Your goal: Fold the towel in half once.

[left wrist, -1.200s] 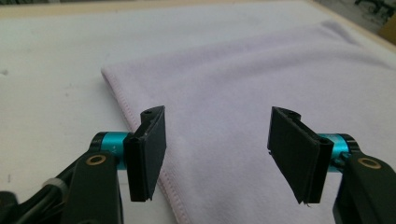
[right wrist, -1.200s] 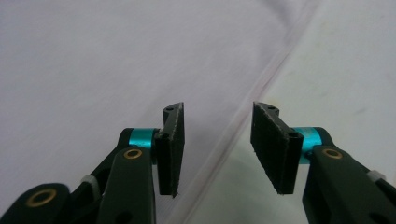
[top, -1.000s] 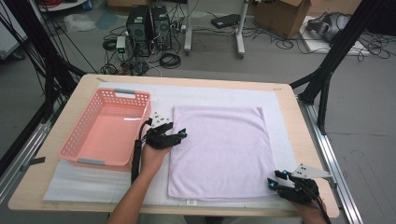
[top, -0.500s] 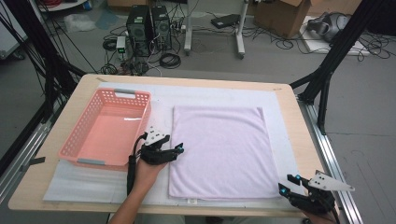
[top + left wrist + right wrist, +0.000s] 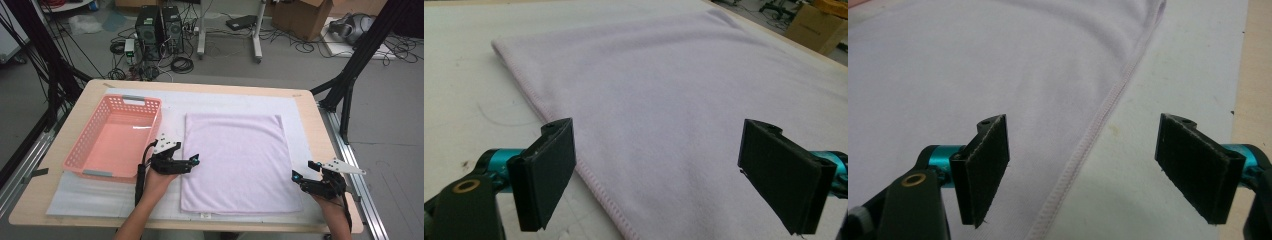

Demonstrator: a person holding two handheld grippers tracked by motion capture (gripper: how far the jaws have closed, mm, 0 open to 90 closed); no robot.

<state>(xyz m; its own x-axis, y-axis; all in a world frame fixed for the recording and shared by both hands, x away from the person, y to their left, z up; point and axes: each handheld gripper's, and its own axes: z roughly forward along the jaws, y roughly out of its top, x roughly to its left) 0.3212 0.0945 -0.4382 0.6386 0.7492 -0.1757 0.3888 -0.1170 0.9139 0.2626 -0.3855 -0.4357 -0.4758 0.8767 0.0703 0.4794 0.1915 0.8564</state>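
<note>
A lavender towel (image 5: 235, 160) lies flat and folded on the white mat, right of the middle. My left gripper (image 5: 192, 163) sits at the towel's left edge, open; in the left gripper view (image 5: 664, 175) the hem runs between the wide-apart pads (image 5: 546, 175) without touching them. My right gripper (image 5: 302, 171) is at the towel's right edge near the front, also open, with the towel's (image 5: 998, 65) hem passing under the gap of the gripper (image 5: 1090, 170). Both pairs of jaws have just been opening, and neither presses on the cloth.
A pink plastic basket (image 5: 90, 150) stands empty at the left of the table, close to my left hand. A white mat (image 5: 100, 200) covers most of the wooden tabletop (image 5: 320, 125). Computers, cables and boxes sit on the floor beyond.
My right gripper dipped toward the table's front edge, then came back up beside the towel's right edge with its jaws wider. My left gripper slid slightly nearer along the left edge.
</note>
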